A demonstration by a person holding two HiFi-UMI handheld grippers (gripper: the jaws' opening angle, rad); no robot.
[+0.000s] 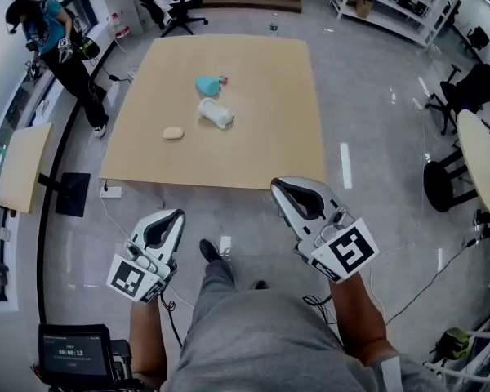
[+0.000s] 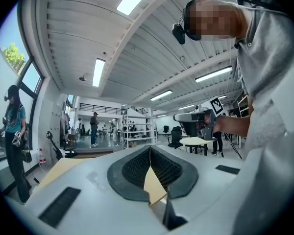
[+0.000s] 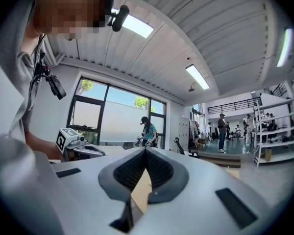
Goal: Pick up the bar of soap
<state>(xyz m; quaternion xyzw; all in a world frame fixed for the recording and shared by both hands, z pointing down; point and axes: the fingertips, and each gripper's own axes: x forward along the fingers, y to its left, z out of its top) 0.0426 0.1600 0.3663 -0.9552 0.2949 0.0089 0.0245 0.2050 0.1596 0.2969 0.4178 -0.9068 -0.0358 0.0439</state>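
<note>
Soap: pale oval bar of soap (image 1: pixel 173 133), untouched, centre-left on tan wooden table (image 1: pixel 269 137).
Grippers: white left gripper (image 1: pixel 176 214) and right gripper (image 1: pixel 278 186), jaws closed and empty, low in frame, short of the table; reach seemingly not begun.

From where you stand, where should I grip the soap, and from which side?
Across its middle, jaws spanning the shorter width. The soap lies flat on the table, a low oval, long axis roughly left to right in the head view, apart from the bottle, so come from above, near side. The left gripper, shut now, looks closer.
</note>
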